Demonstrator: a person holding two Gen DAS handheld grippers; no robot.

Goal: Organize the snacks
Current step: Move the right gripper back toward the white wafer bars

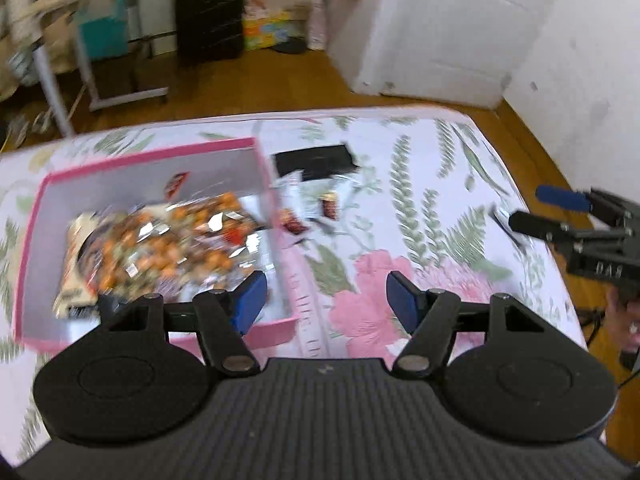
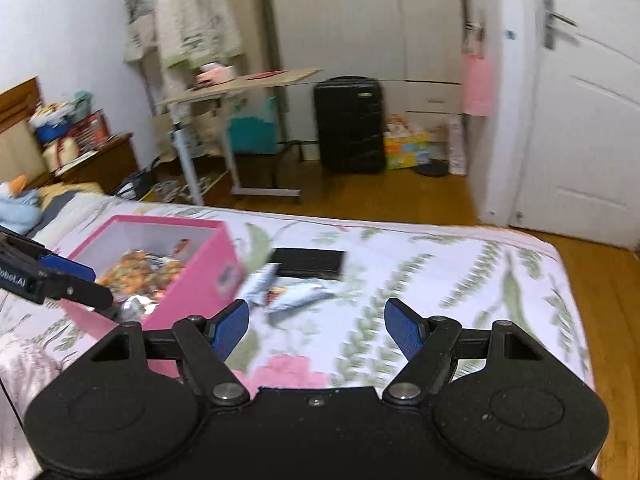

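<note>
While spread over a floral bed (image 1: 432,184), snacks half sorted into a pink box (image 1: 152,160).

Inside the box, heaped orange-patterned snack packets (image 1: 168,240); just right of the box on the bedspread, a black flat packet (image 1: 316,160), then smaller loose packets (image 1: 316,208) nearer its right wall. Above the box's near right corner, left tongs (image 1: 324,300), apart, holding nothing. Well right of the box, right tongs (image 2: 316,328), likewise apart and empty.

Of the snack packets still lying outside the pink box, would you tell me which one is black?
The flat black packet, farthest from the grippers behind the silvery packets, beside the pink box.
</note>
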